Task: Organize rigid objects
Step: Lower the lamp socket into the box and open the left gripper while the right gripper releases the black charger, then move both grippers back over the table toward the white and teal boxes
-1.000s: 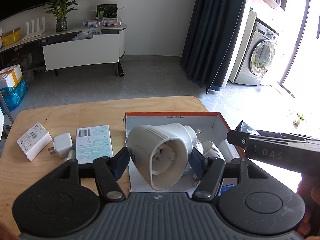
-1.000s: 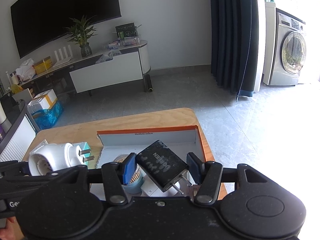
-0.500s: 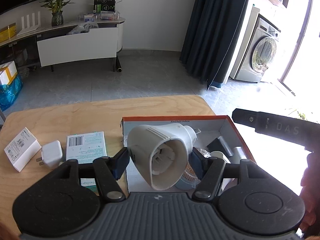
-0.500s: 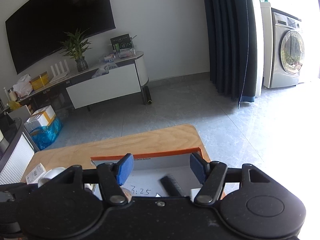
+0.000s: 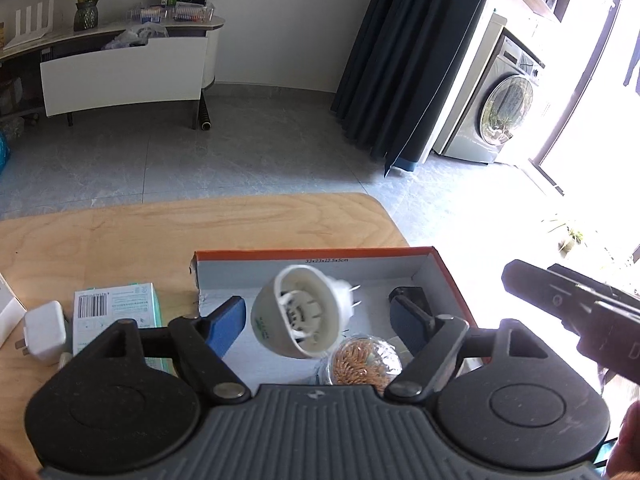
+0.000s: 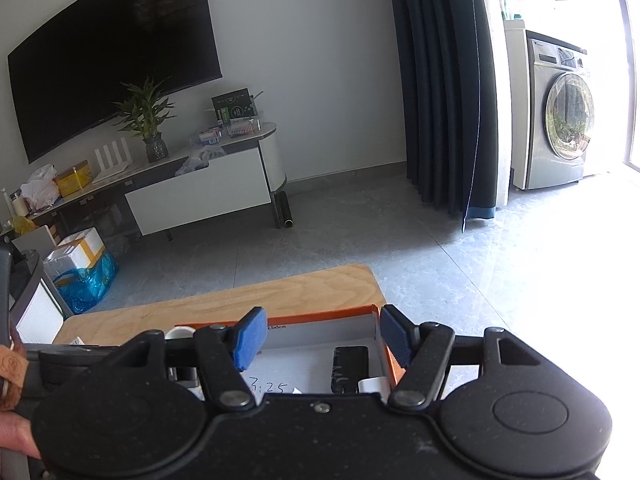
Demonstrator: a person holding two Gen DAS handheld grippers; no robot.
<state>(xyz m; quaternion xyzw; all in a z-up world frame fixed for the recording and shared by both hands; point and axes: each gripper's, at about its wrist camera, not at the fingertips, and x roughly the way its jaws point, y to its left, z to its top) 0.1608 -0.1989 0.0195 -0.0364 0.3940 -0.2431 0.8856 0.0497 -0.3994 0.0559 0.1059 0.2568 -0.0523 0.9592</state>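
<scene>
My left gripper (image 5: 318, 320) is open over the orange-rimmed box (image 5: 312, 254). A white cone-shaped plug adapter (image 5: 304, 312) lies loose between the spread fingers, inside the box, touching neither pad. A clear tub of toothpicks (image 5: 366, 362) sits just beside it. My right gripper (image 6: 322, 336) is open and empty above the same box (image 6: 320, 316). A black charger (image 6: 350, 364) lies in the box below it, and a dark part of it shows in the left wrist view (image 5: 408, 294).
On the wooden table (image 5: 120, 236) left of the box lie a teal-and-white carton (image 5: 114, 308), a white charger cube (image 5: 42, 330) and a white box (image 5: 6, 308). The right gripper's body (image 5: 576, 312) is at the right. The table's far edge drops to the floor.
My left gripper opened and let the white adapter drop into the box. My right gripper released the black charger into the box and has lifted back.
</scene>
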